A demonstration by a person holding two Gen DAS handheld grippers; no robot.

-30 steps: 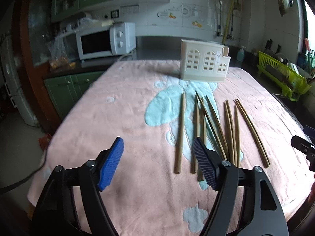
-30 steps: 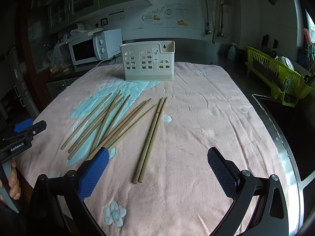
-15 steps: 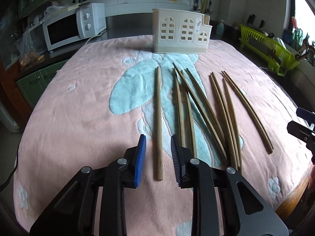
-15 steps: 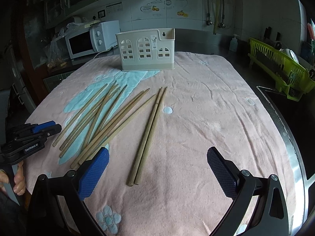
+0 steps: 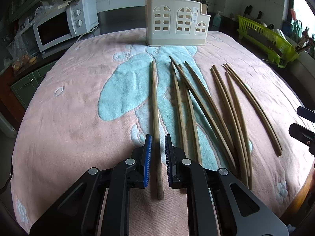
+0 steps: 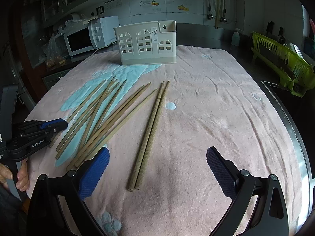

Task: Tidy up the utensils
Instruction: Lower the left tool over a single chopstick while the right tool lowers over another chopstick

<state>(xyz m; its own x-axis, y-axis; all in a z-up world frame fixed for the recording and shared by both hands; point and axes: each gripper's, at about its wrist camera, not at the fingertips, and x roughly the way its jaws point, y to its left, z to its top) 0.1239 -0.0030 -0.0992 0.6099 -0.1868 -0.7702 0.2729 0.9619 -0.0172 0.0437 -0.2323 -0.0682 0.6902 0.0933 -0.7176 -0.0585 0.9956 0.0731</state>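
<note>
Left wrist view – left gripper (image 5: 157, 137) jaws closing, lone chopstick (image 5: 155, 106) between

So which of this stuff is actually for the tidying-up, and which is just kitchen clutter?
For the job:
- chopsticks on the pink towel
- single chopstick between the closing fingers of the left gripper
- beige utensil holder
- right gripper, open

Lying about:
- microwave
- green dish rack
- soap bottle

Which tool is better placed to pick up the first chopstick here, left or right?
Left. The left tool already straddles the lone wooden chopstick on the pink towel, its jaws closing around it. The right tool hangs wide open above a pair of wooden chopsticks, gripping nothing.
</note>
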